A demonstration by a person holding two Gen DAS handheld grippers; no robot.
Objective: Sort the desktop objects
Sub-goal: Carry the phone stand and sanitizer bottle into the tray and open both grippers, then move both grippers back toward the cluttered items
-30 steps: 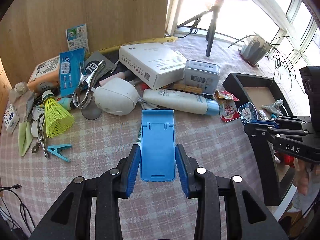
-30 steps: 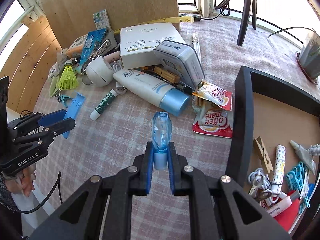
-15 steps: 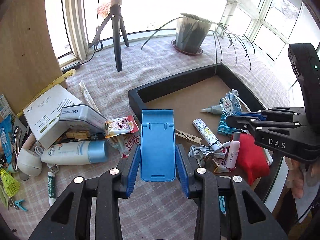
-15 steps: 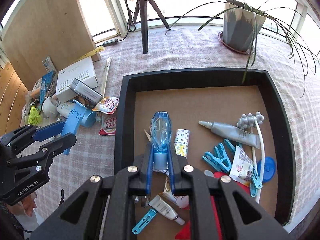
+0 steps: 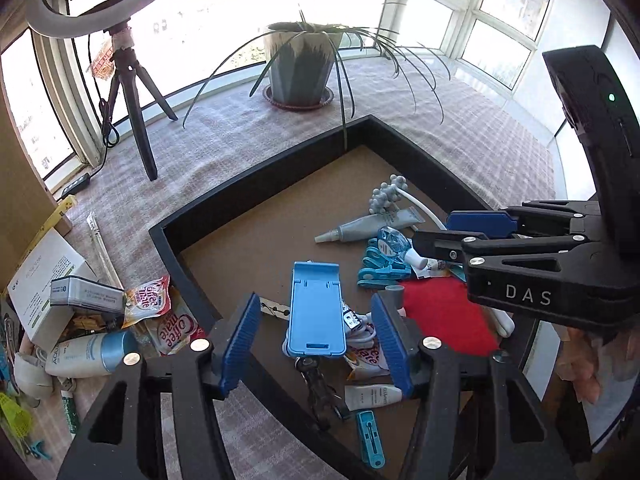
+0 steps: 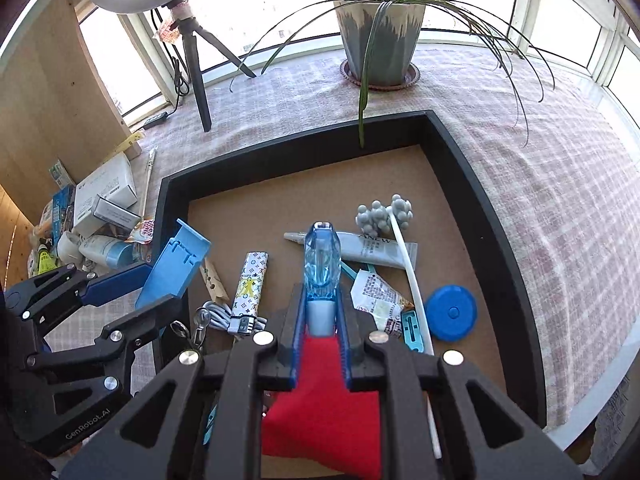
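My left gripper hangs over the near left part of the black tray, its jaws opening. The blue phone stand sits between the pads with a gap on each side. The right wrist view shows this stand tilted at the left gripper, over the tray's left rim. My right gripper is over the tray's middle with its jaws opening. The clear blue bottle is still between them, and the pads look just off its white base. The left wrist view shows the bottle at the right gripper.
In the tray lie a red cloth, a grey tube, a patterned lighter, a blue disc, clips and keys. Left of the tray are a white box, a lotion tube and sachets. A potted plant and a tripod stand behind.
Both grippers swung from the clutter over to the tray, carrying the stand and the bottle. Both pairs of jaws have since widened, and the left pads have come off the stand.
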